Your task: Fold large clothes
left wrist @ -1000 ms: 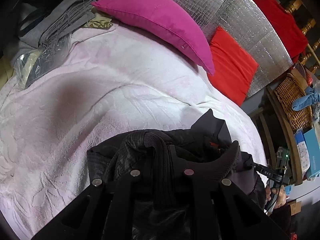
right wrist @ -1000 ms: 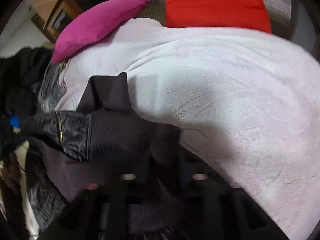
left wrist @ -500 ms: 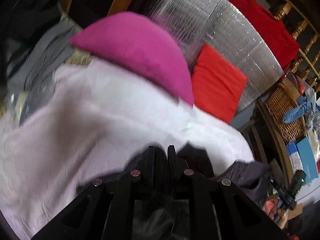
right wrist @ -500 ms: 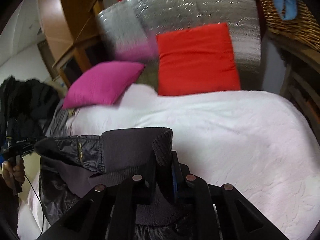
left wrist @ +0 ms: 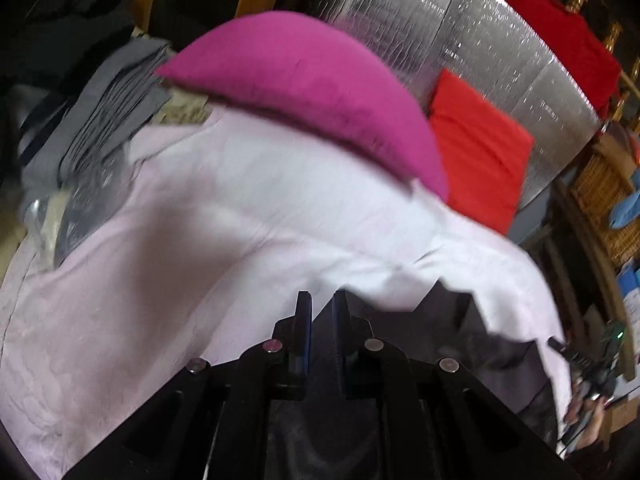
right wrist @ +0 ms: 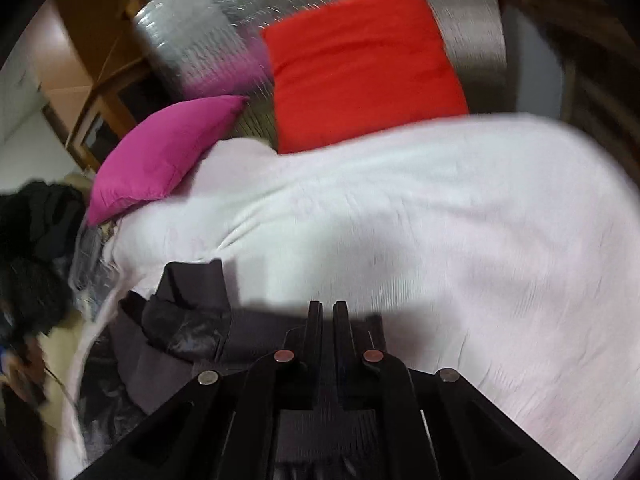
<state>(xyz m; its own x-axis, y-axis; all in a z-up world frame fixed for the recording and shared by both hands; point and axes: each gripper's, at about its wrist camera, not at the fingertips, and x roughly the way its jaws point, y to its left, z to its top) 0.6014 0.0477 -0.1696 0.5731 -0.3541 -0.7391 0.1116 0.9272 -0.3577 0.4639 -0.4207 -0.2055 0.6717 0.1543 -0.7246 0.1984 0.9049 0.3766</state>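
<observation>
A dark grey-black jacket (left wrist: 472,344) hangs stretched between my two grippers at the near edge of the bed's pale pink bedspread (left wrist: 168,264). My left gripper (left wrist: 320,300) is shut on the jacket's edge, which runs off to the right. In the right wrist view my right gripper (right wrist: 327,308) is shut on the jacket (right wrist: 188,320), whose ribbed hem and shiny fabric trail to the left. Most of the garment below the grippers is hidden.
A magenta pillow (left wrist: 312,84) and a red cushion (left wrist: 480,148) lie at the head of the bed against a silver quilted panel (left wrist: 480,40). Folded grey clothes (left wrist: 100,120) sit at the far left. A wicker basket (left wrist: 608,204) stands right. Dark clothes (right wrist: 36,240) pile beside the bed.
Both grippers have lifted and tilted up with the jacket. The bunched jacket has been drawn out of the middle of both views, and more of the pillows and headboard shows.
</observation>
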